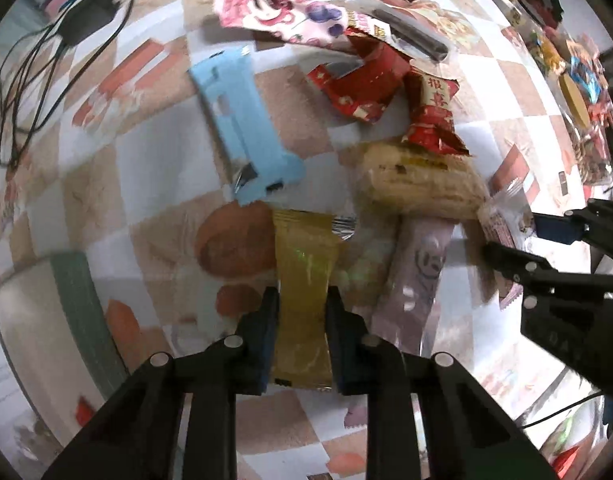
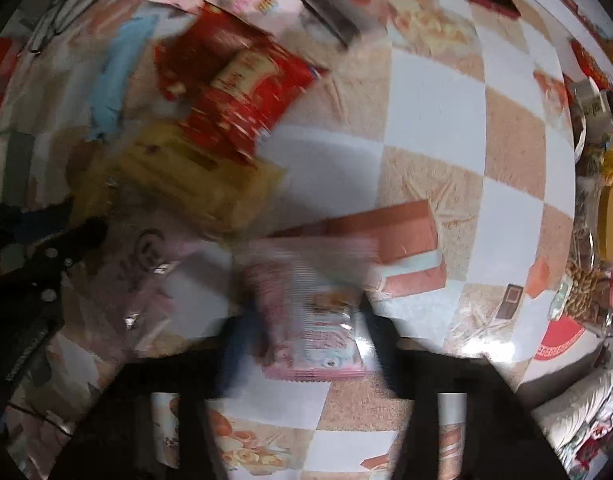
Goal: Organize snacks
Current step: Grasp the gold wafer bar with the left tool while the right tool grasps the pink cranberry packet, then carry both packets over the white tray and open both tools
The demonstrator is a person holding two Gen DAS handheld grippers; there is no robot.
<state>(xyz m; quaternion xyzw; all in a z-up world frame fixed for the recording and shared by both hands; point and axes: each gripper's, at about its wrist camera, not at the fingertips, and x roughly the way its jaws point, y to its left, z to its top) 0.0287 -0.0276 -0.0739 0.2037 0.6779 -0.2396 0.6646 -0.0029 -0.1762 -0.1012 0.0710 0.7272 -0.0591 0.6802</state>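
My left gripper (image 1: 302, 304) is shut on a yellow snack packet (image 1: 304, 280), held lengthwise between the fingers above the checked tablecloth. My right gripper (image 2: 306, 320) is shut on a pink and white snack packet (image 2: 318, 320); the right wrist view is blurred by motion. In the left wrist view it (image 1: 518, 240) enters from the right with that packet (image 1: 502, 220). Ahead lie a lilac packet (image 1: 418, 280), a pale corn-like packet (image 1: 418, 184), red packets (image 1: 366, 80), a blue packet (image 1: 242, 120) and a pink cartoon packet (image 1: 282, 16).
A black charger with tangled cable (image 1: 82, 20) lies at the far left. More snacks and a round tin (image 2: 610, 224) crowd the right edge. Dark long packets (image 1: 414, 36) lie at the back. A grey-green box edge (image 1: 78, 300) is at the near left.
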